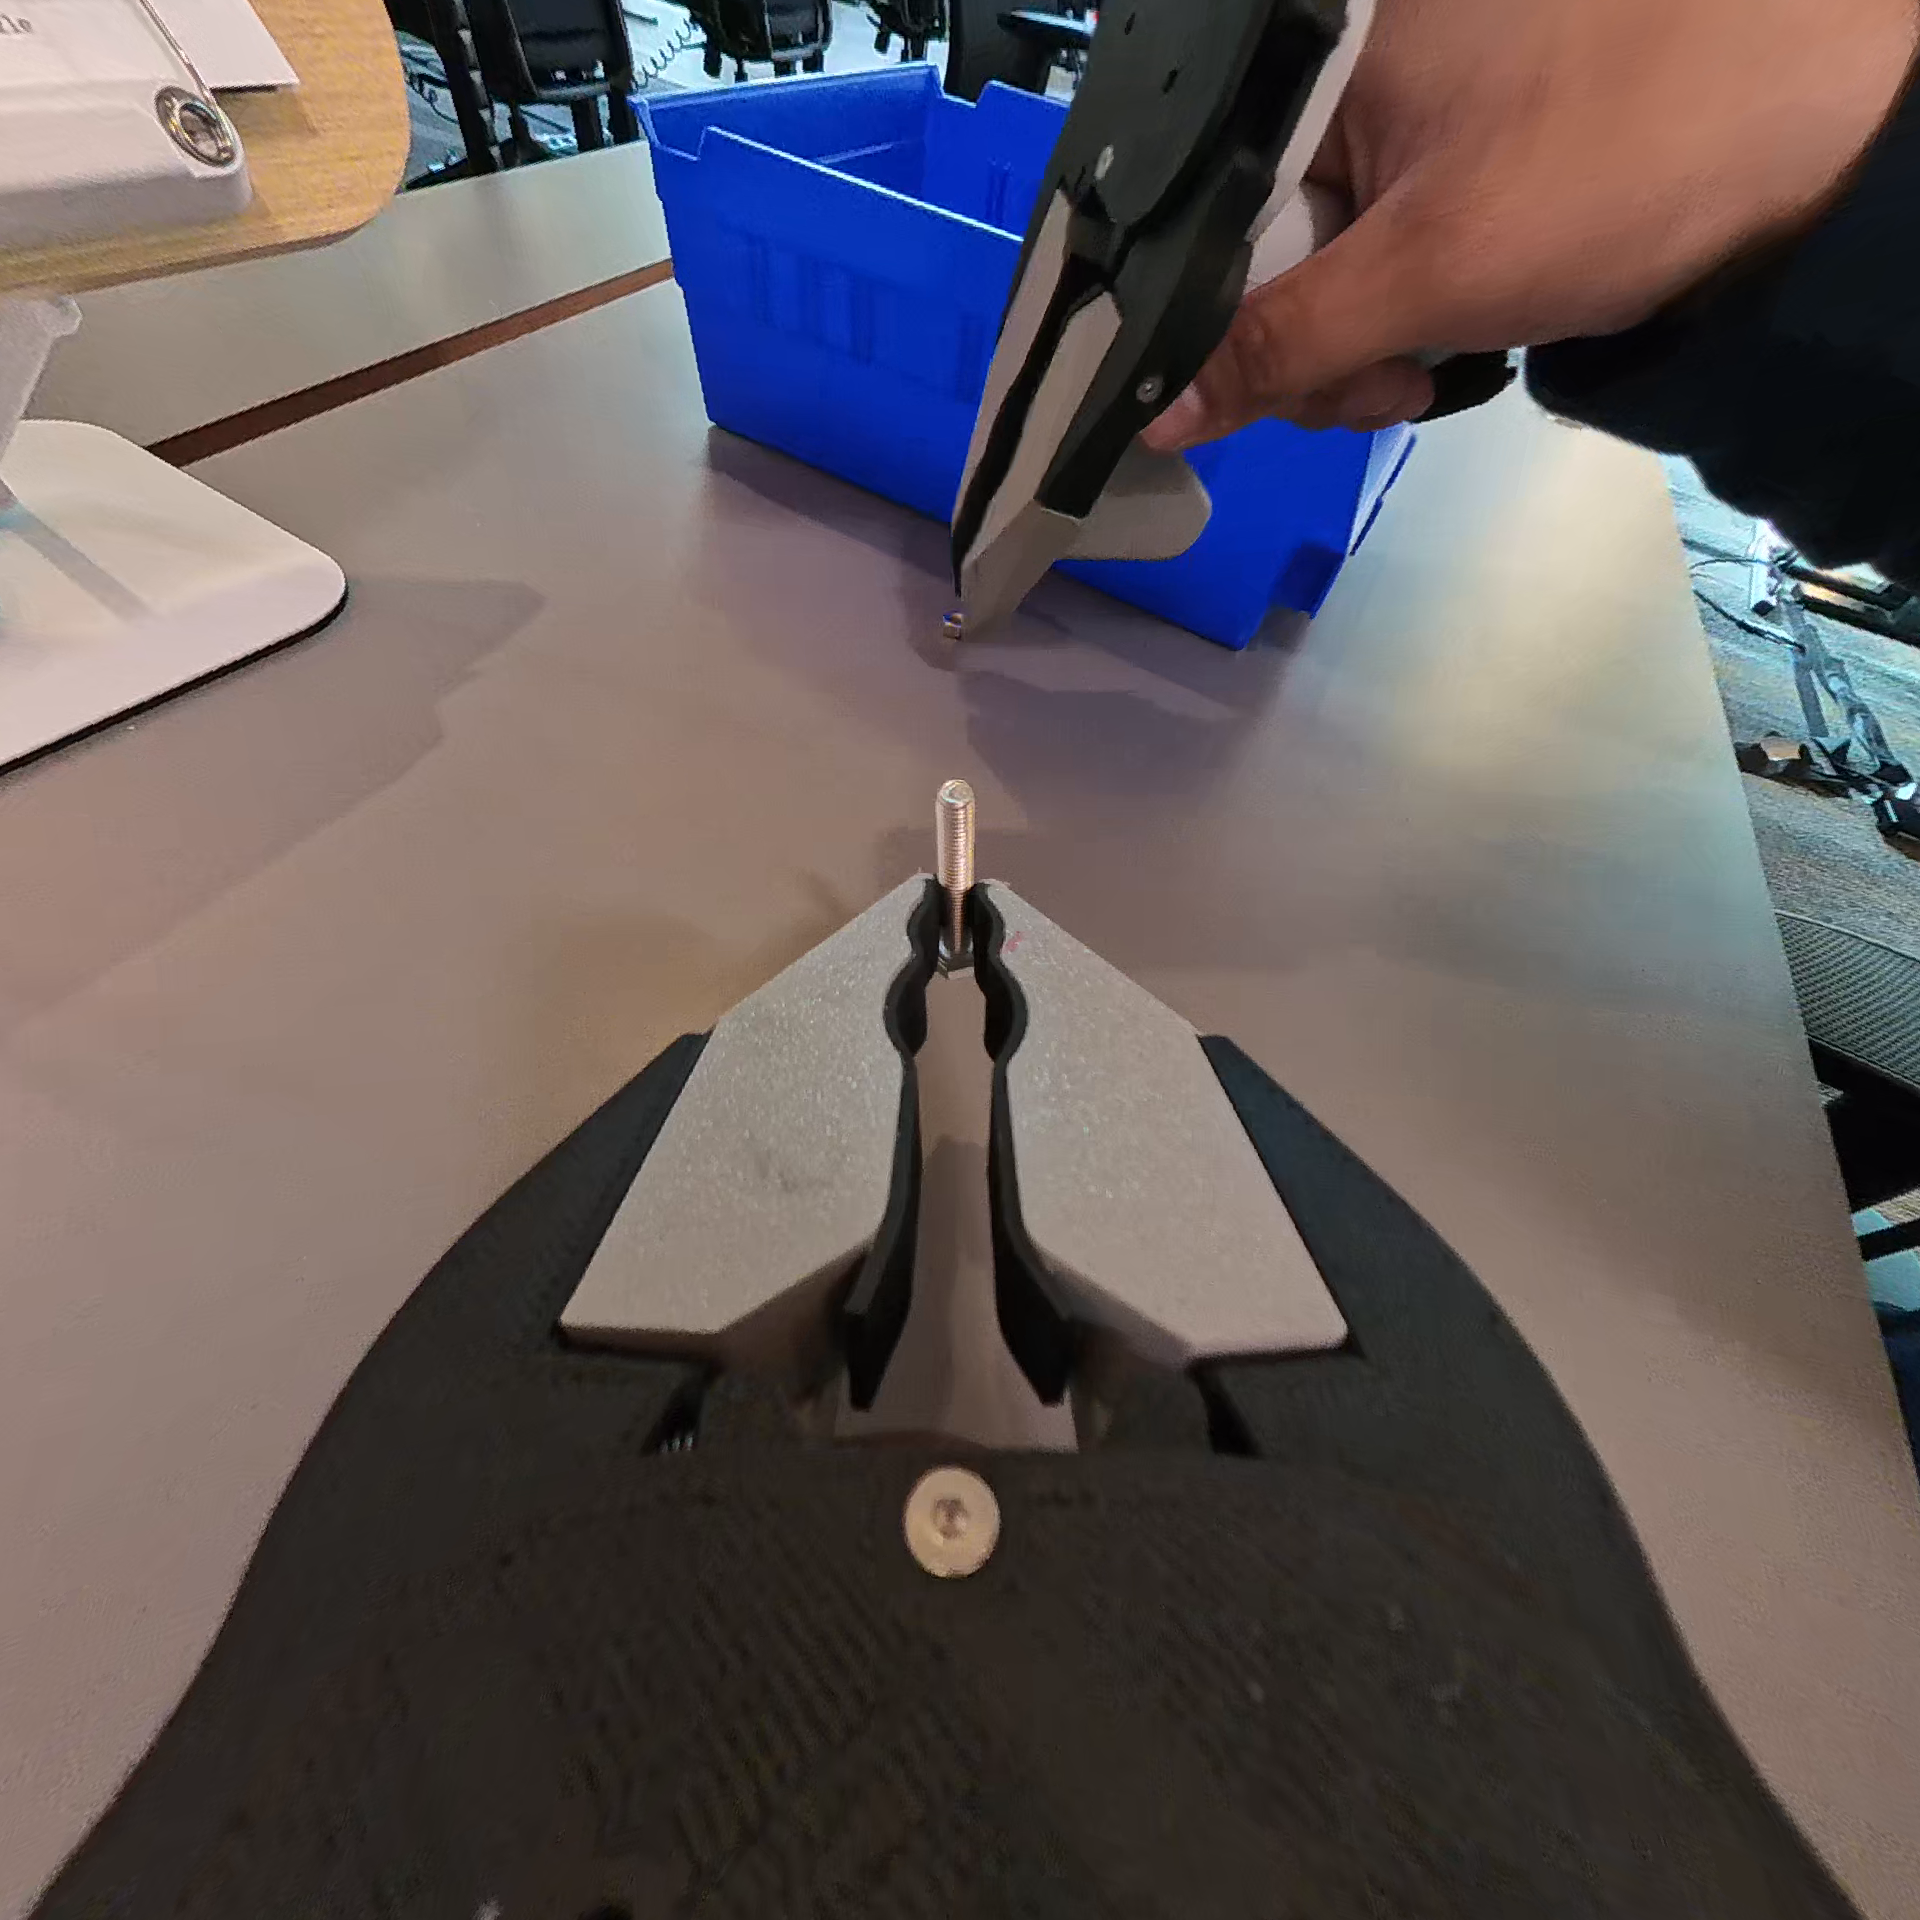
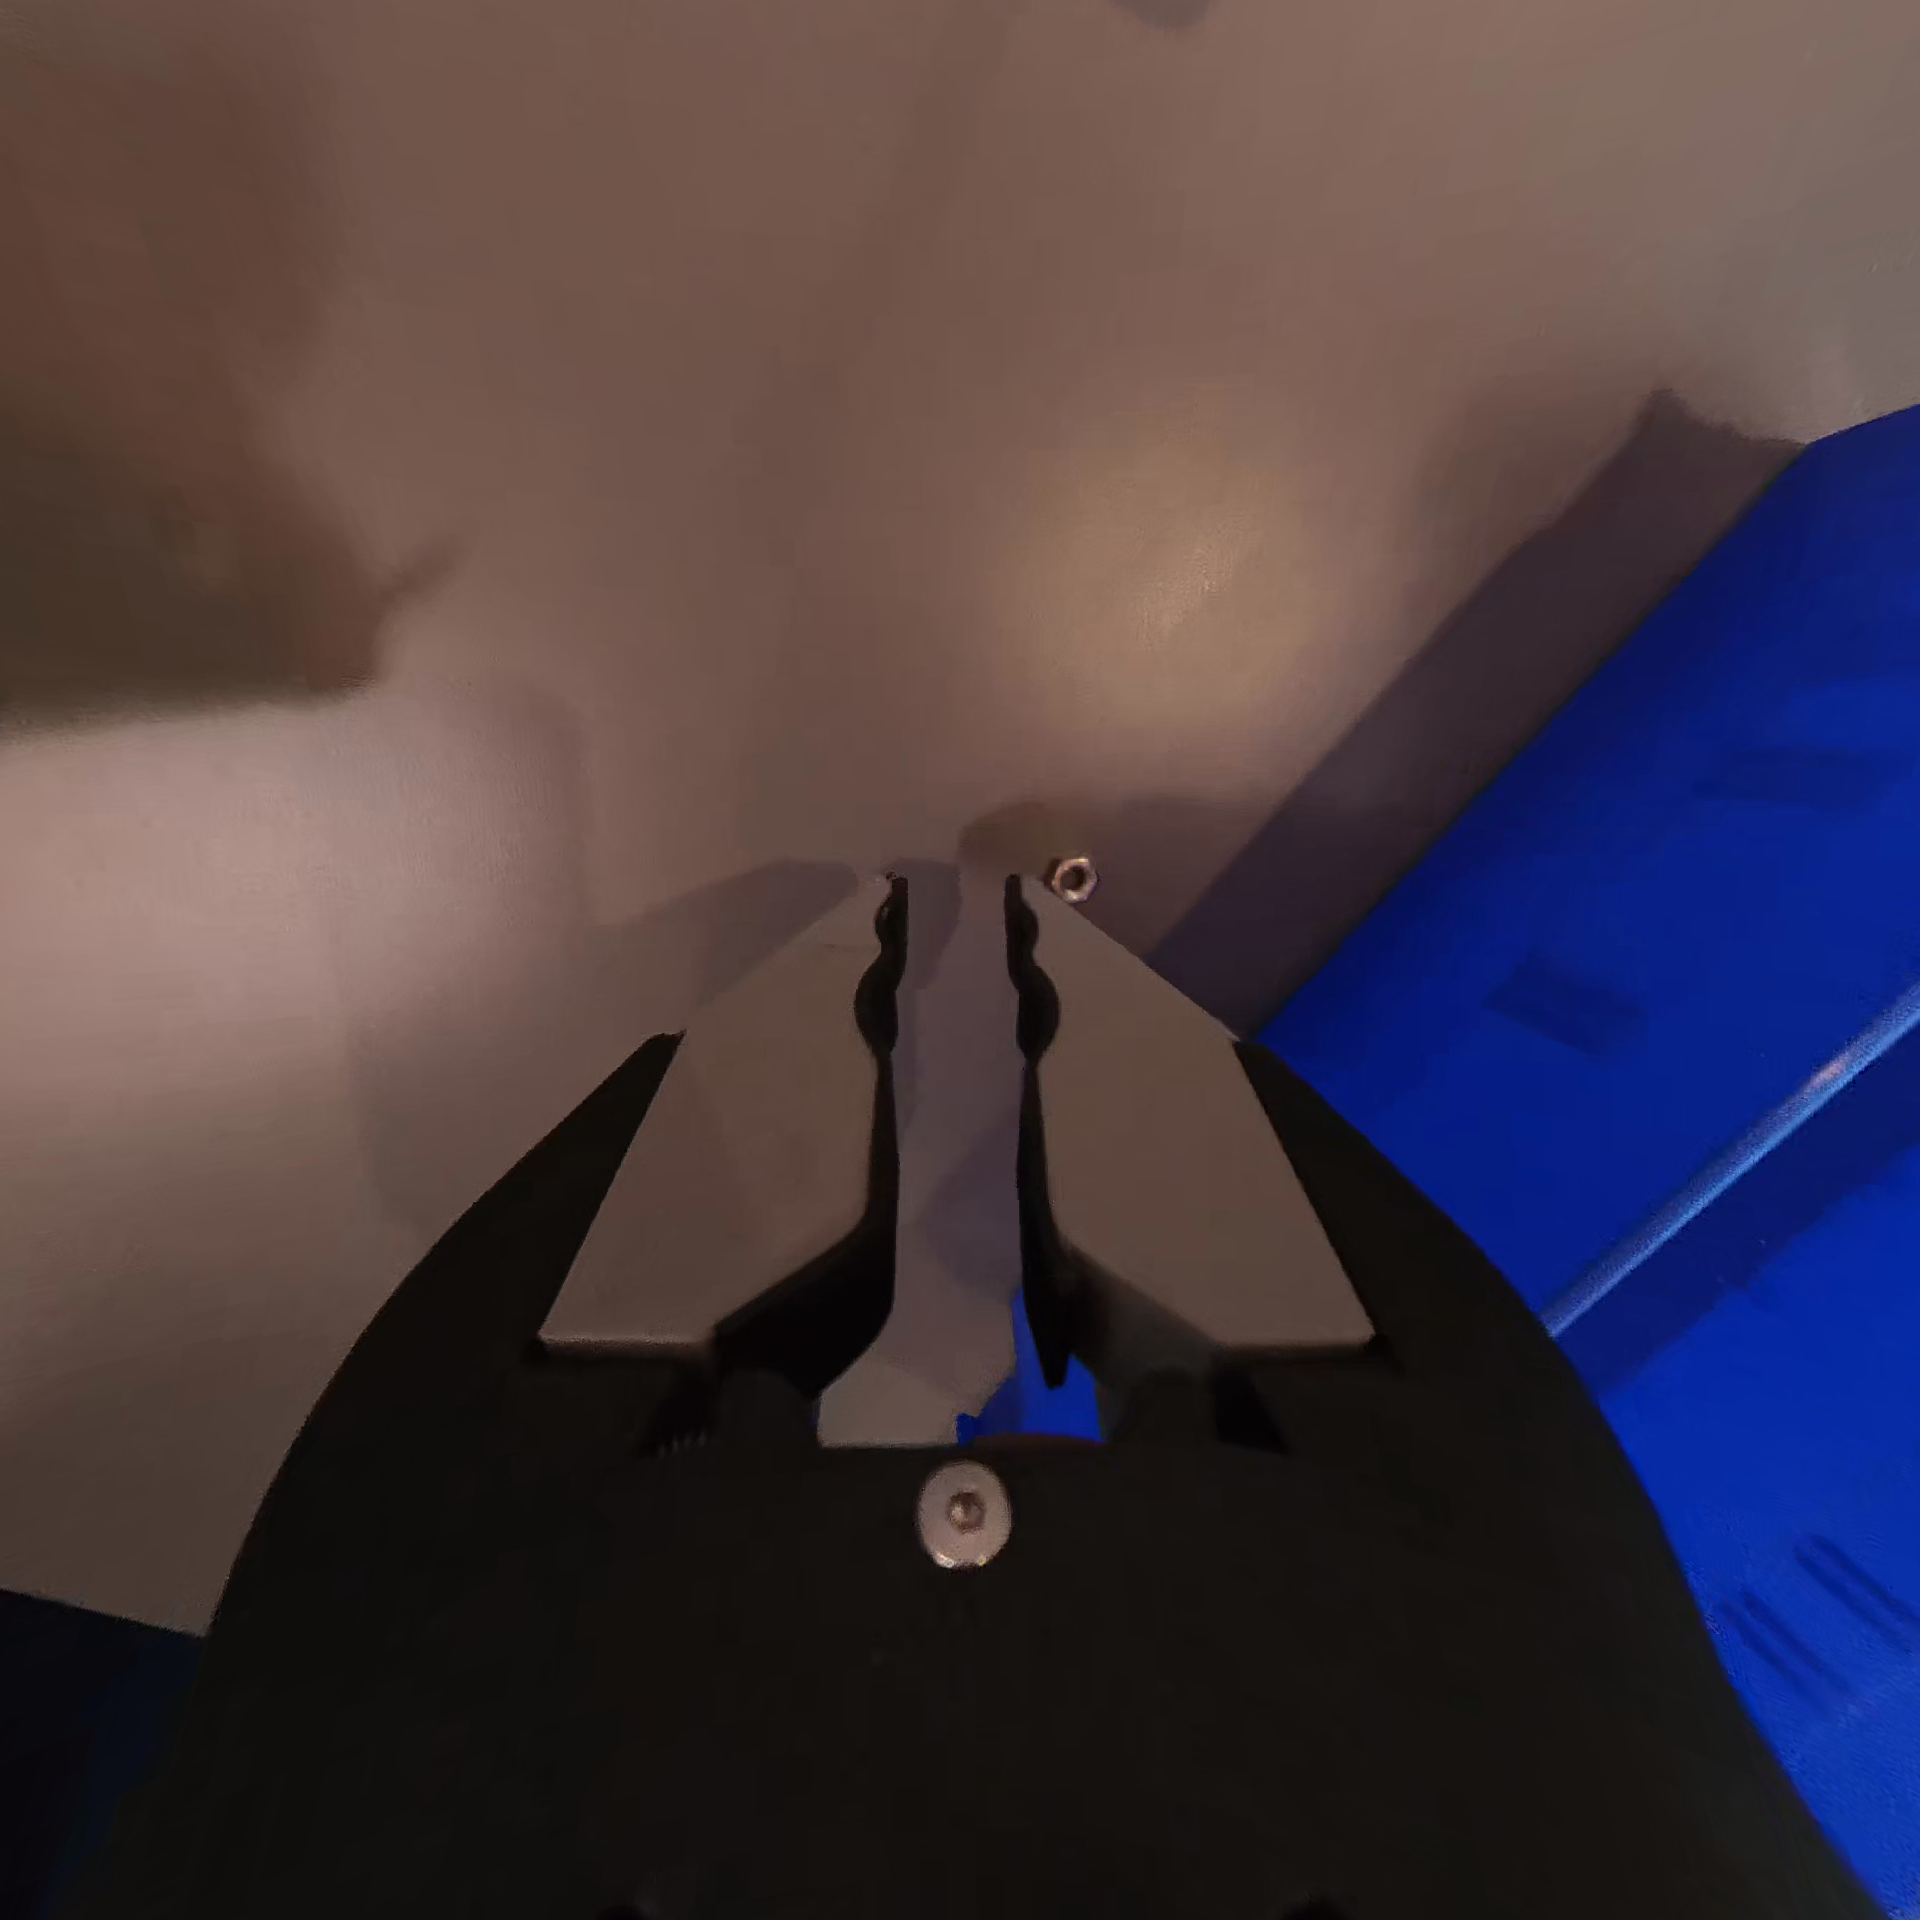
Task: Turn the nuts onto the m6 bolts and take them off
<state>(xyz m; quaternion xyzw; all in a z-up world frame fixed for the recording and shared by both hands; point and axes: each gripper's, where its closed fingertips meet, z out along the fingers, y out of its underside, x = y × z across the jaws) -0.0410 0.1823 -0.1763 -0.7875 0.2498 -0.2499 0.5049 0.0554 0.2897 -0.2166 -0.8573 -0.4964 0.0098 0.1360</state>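
My left gripper [image 1: 953, 906] is shut on a silver M6 bolt [image 1: 953, 842]; the threaded shaft sticks out past the fingertips and the head sits between the pads. A small silver nut [image 1: 952, 624] lies on the grey table in front of the blue bin. My right gripper [image 1: 966, 597], held by a hand, points down with its tips just beside the nut. In the right wrist view my right gripper [image 2: 953, 883] is open a little and empty, and the nut [image 2: 1069, 879] lies just outside its right fingertip [image 2: 1023, 894].
A blue plastic bin [image 1: 852, 301] stands on the table [image 1: 520, 727] behind the nut, and shows at the right in the right wrist view [image 2: 1610, 987]. A white stand base [image 1: 135, 582] sits at the left. The table edge runs down the right side. There is about 15 cm between the tips of the two grippers.
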